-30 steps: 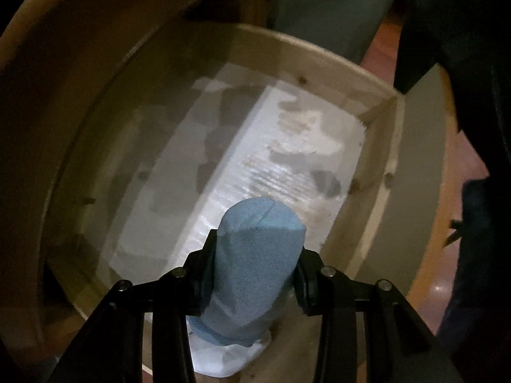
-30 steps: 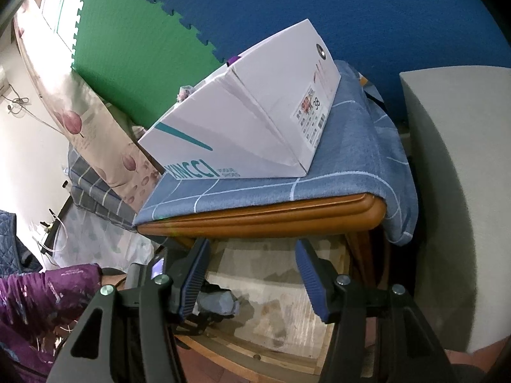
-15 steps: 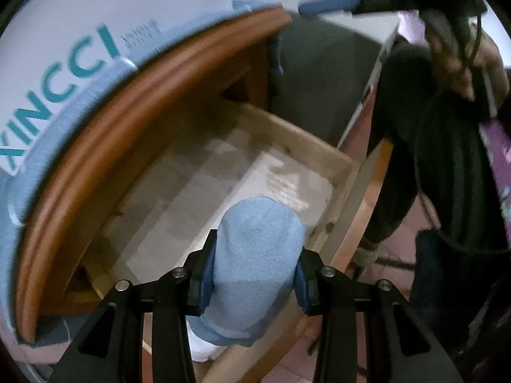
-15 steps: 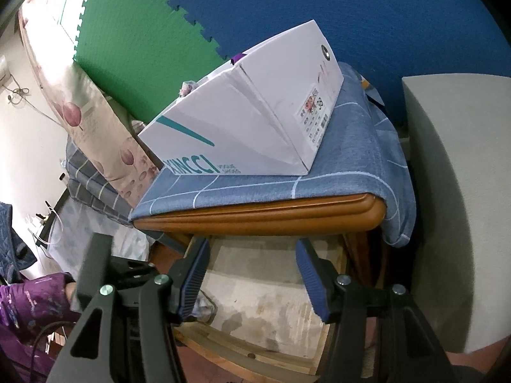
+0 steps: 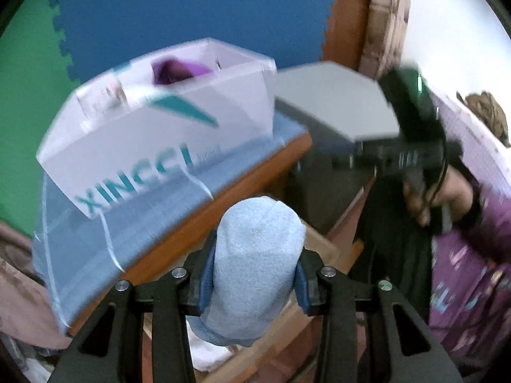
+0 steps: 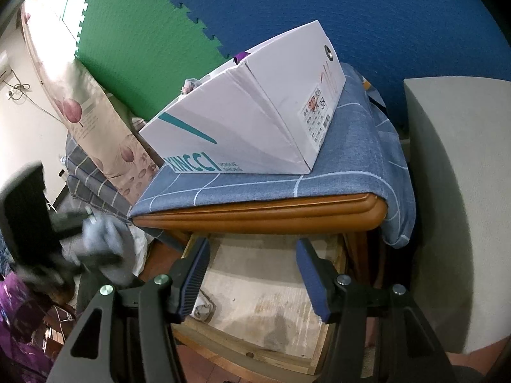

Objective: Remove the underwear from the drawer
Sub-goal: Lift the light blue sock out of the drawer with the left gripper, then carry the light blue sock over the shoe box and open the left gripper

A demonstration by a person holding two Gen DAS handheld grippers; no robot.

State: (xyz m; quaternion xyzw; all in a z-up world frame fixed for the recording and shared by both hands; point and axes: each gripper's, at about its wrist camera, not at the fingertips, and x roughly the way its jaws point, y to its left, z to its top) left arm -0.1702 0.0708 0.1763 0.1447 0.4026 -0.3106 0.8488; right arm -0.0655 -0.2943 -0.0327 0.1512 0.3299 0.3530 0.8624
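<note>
Left wrist view: pale blue, fuzzy rolled underwear (image 5: pixel 255 261) pinched in left claw (image 5: pixel 254 282); right claw (image 6: pixel 252 274) spread, empty.

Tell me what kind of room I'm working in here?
Probably a bedroom or home storage corner. A wooden bedside-style cabinet with an open drawer, a shoe box on its blue checked cloth, and folded bedding stacked beside it all suggest a lived-in home.

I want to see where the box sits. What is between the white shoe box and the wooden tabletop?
A blue checked cloth lies between the white shoe box and the wooden tabletop. The right wrist view shows it best.
</note>
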